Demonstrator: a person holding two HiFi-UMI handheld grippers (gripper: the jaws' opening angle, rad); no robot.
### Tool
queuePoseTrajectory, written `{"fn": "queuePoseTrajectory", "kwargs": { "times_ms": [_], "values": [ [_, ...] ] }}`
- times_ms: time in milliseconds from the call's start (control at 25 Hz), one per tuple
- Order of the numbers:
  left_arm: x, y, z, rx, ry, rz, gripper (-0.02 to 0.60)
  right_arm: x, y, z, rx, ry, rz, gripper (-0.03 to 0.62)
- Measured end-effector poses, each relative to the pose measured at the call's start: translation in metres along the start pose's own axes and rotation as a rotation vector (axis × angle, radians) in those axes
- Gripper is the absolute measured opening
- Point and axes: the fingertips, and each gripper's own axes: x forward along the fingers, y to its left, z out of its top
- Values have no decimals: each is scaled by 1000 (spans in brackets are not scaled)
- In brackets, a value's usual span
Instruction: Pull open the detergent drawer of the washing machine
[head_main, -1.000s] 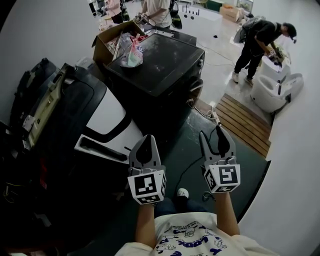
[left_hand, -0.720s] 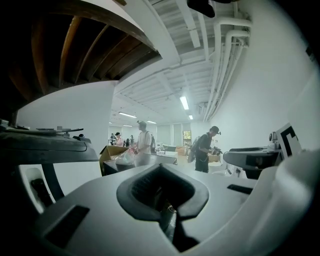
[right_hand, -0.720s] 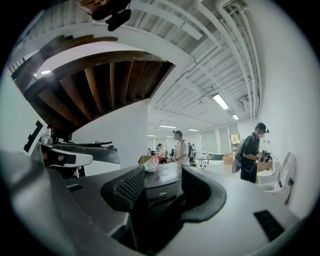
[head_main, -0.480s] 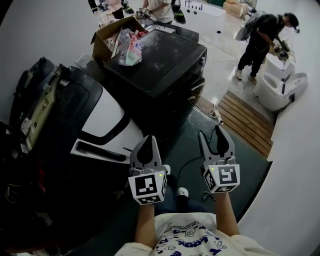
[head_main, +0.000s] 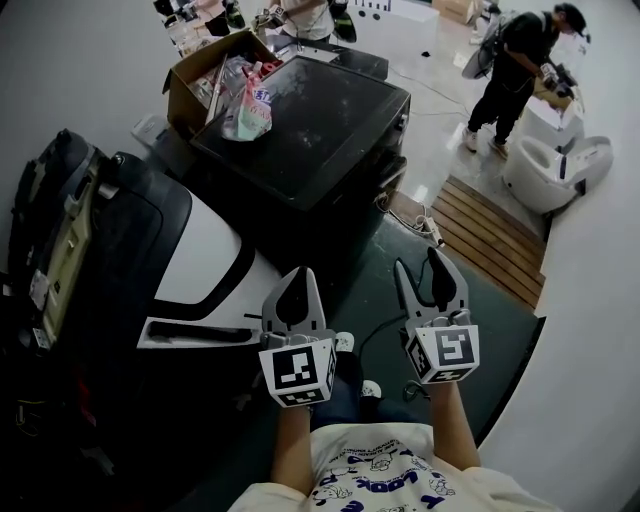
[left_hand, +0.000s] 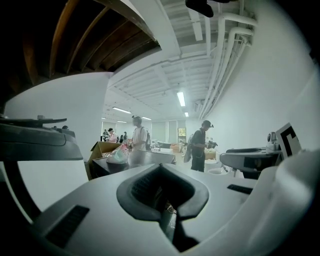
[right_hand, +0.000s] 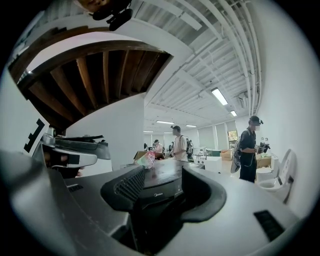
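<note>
The black washing machine (head_main: 310, 120) stands ahead of me on the dark floor mat, its flat top facing up. In the right gripper view its front panel (right_hand: 160, 187) shows between the jaws. I cannot make out the detergent drawer. My left gripper (head_main: 297, 275) hovers short of the machine's near corner, its fingertips closed together on nothing. To its right, my right gripper (head_main: 424, 268) hangs at the same height with its jaws spread and empty. In their own views, the left gripper (left_hand: 160, 167) points past the machine and the right gripper (right_hand: 164, 172) points straight at it.
A pale plastic bag (head_main: 245, 115) lies on the machine's top. A cardboard box (head_main: 190, 75) of items stands behind it. A large white and black appliance (head_main: 200, 250) fills the left. A wooden slat platform (head_main: 480, 235), white toilets (head_main: 545, 175) and a person (head_main: 510, 60) are at the right.
Both grippers have moved forward toward the black machine, which now sits nearer and lower in the head view. The jaws of each look the same as before.
</note>
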Motion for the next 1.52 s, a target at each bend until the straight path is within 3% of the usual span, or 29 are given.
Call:
{"fn": "queuePoseTrajectory", "kwargs": {
  "times_ms": [200,400,1000,1520],
  "values": [
    [39,27,5,2,6,-17,14,44,2,-17,38,28,-13,233],
    [74,50,4,2,18,-39,14,88,9,-2,27,19,-34,233],
    [156,87,-28,-11,81,-111,14,172,16,-50,120,99,-50,236],
    [197,91,-71,13,132,-147,14,208,17,-105,286,125,28,247]
  ]
}}
